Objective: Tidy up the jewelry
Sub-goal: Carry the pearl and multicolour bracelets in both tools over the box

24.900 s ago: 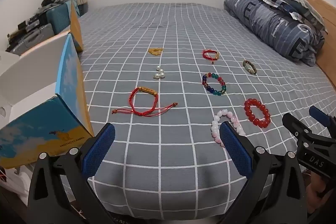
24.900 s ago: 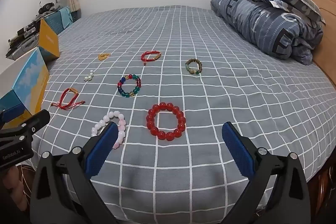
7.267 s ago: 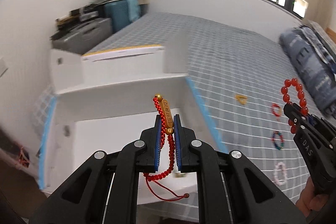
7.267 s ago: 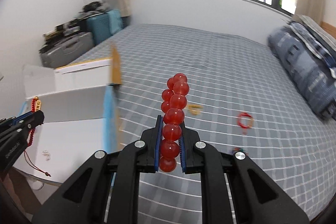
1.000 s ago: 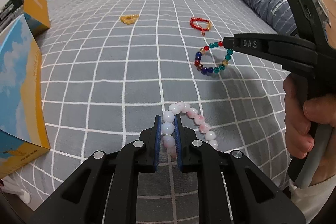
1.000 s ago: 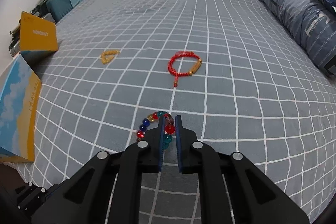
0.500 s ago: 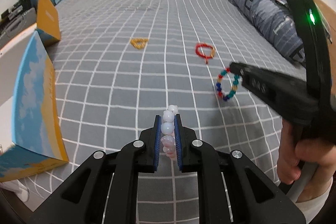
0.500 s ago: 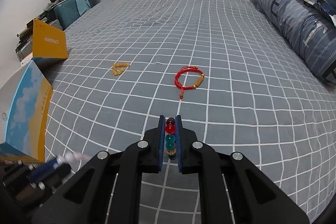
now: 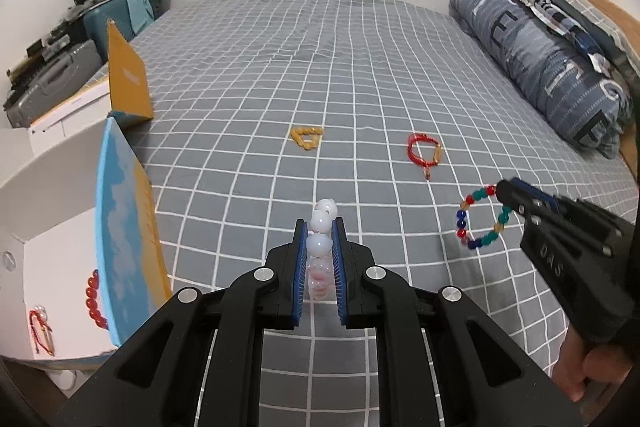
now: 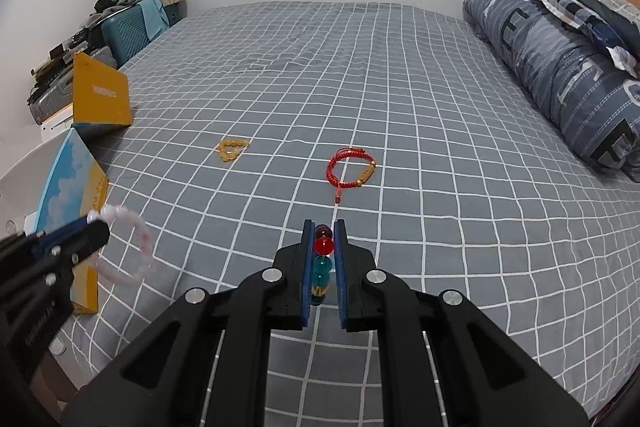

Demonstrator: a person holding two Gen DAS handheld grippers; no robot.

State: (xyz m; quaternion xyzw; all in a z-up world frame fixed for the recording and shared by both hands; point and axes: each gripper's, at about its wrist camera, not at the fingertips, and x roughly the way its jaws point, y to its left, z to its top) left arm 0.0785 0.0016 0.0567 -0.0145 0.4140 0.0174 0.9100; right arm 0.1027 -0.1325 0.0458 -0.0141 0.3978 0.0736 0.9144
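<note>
Bedroom, bed under a grey checked sheet, rolled blue duvet at the right edge, suitcases and a desk lamp by the far wall. Left tongs clamped on a white-pink bead bracelet, beads stacked between the blue pads, loop hanging clear of the sheet; right wrist view shows it blurred beside the box. Right tongs clamped on a multicolour bead bracelet, red and teal beads in the pads; from the left wrist view its loop dangles off the tips above the bed. Person's hand on the right handle. Still lying on the sheet: amber bead bracelet and red cord bracelet, well apart. White open box with blue-yellow flaps at the bed's left edge, holding red beads and a red cord piece.
</note>
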